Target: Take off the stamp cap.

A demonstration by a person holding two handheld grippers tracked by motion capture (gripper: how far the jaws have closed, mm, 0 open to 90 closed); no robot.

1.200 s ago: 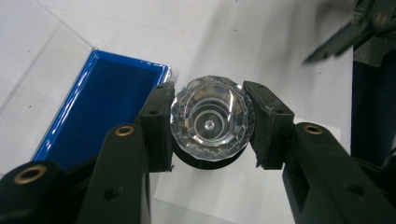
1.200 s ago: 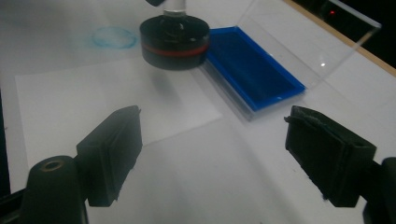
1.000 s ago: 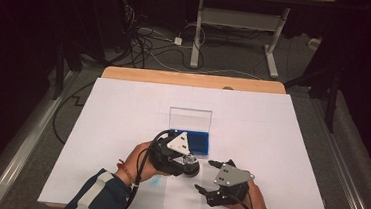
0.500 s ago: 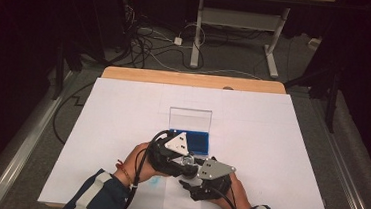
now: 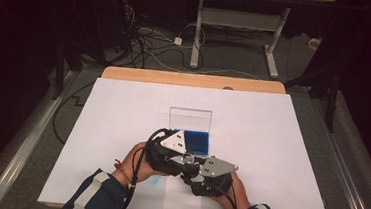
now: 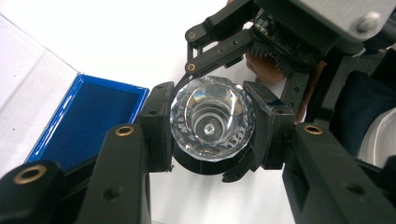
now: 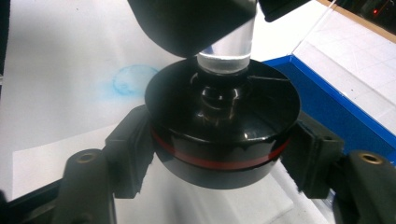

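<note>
Both grippers are black: the left gripper (image 5: 185, 160) and right gripper (image 5: 193, 179) each carry a grey three-cornered plate with screws, black cables, brass-ringed rivets on jaw links. Person wears dark blue sleeves (image 5: 95, 196) with white stripes, an orange wristband (image 5: 123, 171)

surface: wooden table (image 5: 190, 79) | cover: white sheet (image 5: 279, 157) over nearly all, far edge bare | centre: open blue box (image 5: 199, 141), clear lid upright | near-left: faint blue smudge (image 5: 153, 180)
</note>
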